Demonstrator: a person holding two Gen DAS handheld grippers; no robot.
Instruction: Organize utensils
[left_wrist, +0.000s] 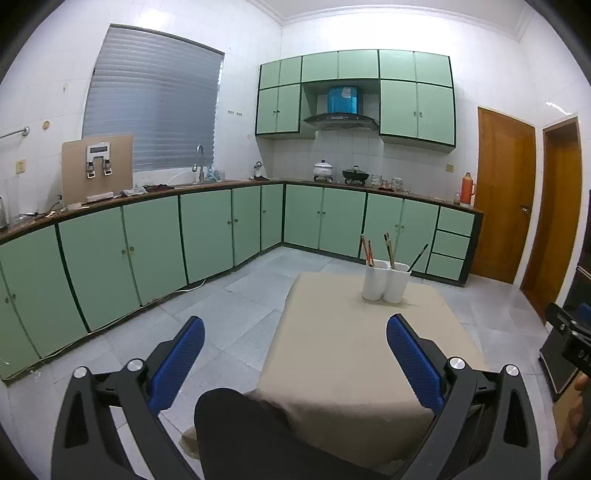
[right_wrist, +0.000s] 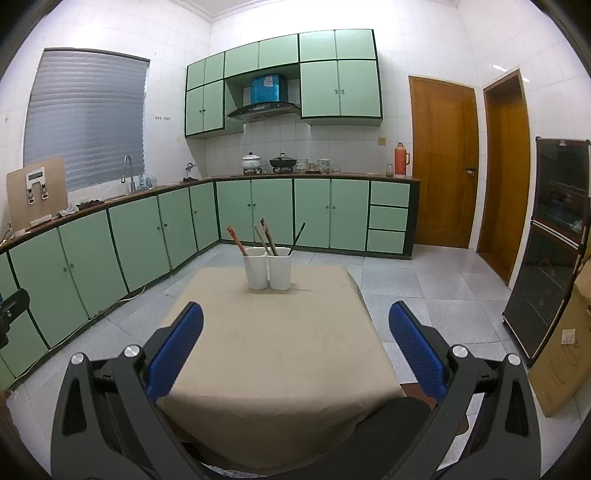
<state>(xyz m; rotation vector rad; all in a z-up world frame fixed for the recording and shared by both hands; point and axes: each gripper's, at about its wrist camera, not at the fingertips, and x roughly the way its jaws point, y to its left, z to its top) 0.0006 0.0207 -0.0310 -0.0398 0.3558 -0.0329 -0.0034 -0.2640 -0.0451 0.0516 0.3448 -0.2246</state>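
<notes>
A white two-cup utensil holder (left_wrist: 386, 282) (right_wrist: 267, 271) stands on the far part of a small table under a beige cloth (left_wrist: 354, 354) (right_wrist: 273, 339). Several chopsticks (left_wrist: 369, 251) (right_wrist: 266, 236) lean upright in both cups. My left gripper (left_wrist: 295, 325) is open and holds nothing; it hovers at the table's near left edge. The right gripper (right_wrist: 295, 314) is open too, empty, centred over the table's near side. Both are well short of the holder.
Green base cabinets (left_wrist: 155, 243) (right_wrist: 147, 236) run along the left and far walls. Two wooden doors (right_wrist: 443, 162) are at the right, with a dark glass cabinet (right_wrist: 554, 243) and a cardboard box (right_wrist: 569, 350) beside them. A dark-clothed knee (left_wrist: 251, 428) sits below the table edge.
</notes>
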